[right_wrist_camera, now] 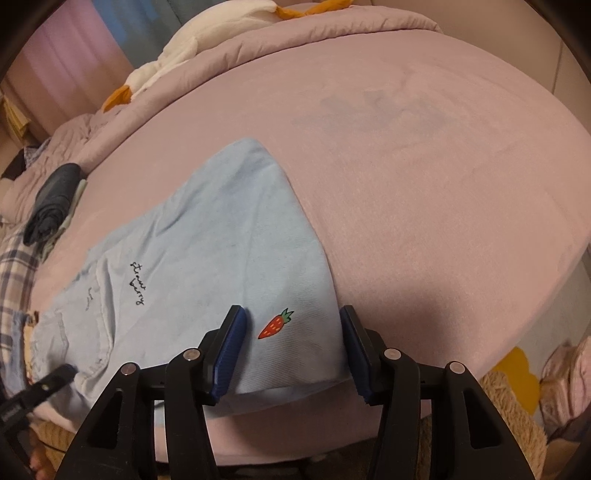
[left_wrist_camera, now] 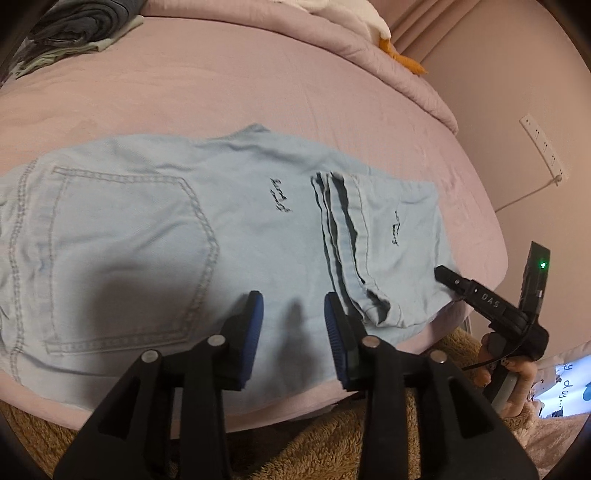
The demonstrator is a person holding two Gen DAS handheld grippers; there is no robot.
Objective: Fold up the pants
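Observation:
Light blue denim pants (left_wrist_camera: 155, 236) lie flat on the pink bed, folded in half lengthwise, back pocket up. The leg ends (left_wrist_camera: 373, 236) are folded back over the thigh part, hems stacked. My left gripper (left_wrist_camera: 293, 325) is open and empty, just above the pants' near edge, close to the hems. My right gripper (right_wrist_camera: 291, 347) is open and empty, over the folded edge of the pants (right_wrist_camera: 207, 258), its blue pads either side of a red strawberry print (right_wrist_camera: 275, 324). The right gripper also shows in the left wrist view (left_wrist_camera: 443, 275), touching the fold's right edge.
The pink bed sheet (right_wrist_camera: 424, 192) stretches far beyond the pants. A pile of dark folded clothes (left_wrist_camera: 77, 26) sits at the far left corner. A white and orange plush toy (right_wrist_camera: 177, 62) lies on the quilt at the back. A wall socket (left_wrist_camera: 543, 151) is on the right.

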